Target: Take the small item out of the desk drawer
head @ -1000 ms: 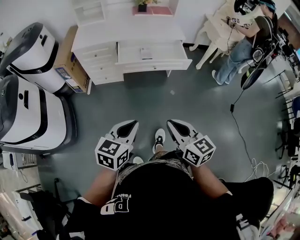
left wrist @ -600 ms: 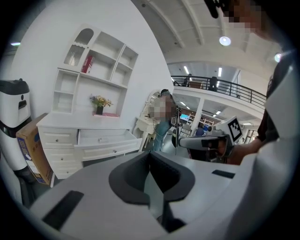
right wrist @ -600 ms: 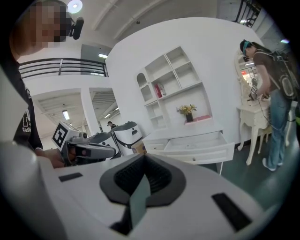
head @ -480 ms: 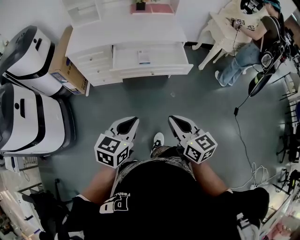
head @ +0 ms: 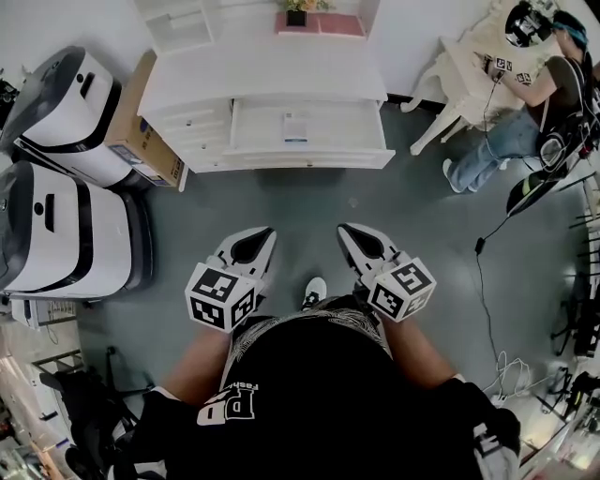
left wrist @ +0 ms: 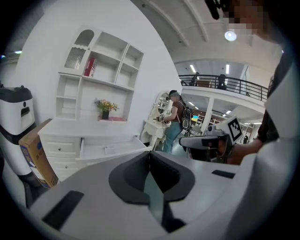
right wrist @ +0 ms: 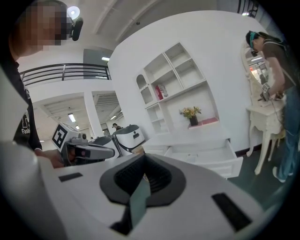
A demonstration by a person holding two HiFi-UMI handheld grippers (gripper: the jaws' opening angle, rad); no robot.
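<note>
Grey-green floor (head: 309,202) fills the head view, with the person standing at its lower middle and looking down. Two big white-and-black machines (head: 66,234) stand one behind the other at 9 to 10 o'clock. A white desk (head: 272,80) with a shelf unit on top stands against the wall at 12 o'clock, well apart from the person. Its wide middle drawer (head: 347,136) is pulled out toward the room. A cardboard box (head: 145,141) leans between the desk's left end and the nearer machine, at 11 o'clock. At 2 o'clock a second person (head: 544,103) bends over a small white side table (head: 469,70). A dark cable (head: 492,281) trails across the floor at 3 o'clock. The left gripper (head: 265,232) and the right gripper (head: 345,228) are held side by side in front of the person's body and point toward 12 o'clock, each with a marker cube (head: 223,298) at its rear. Each gripper view shows the dark pads clenched together with nothing between them. One shoe (head: 315,292) shows between the two tools. A potted plant (head: 297,14) sits on the desk's back shelf. The small item (head: 295,127), a flat pale card-like piece, lies in the drawer's middle, far from both tools.
</note>
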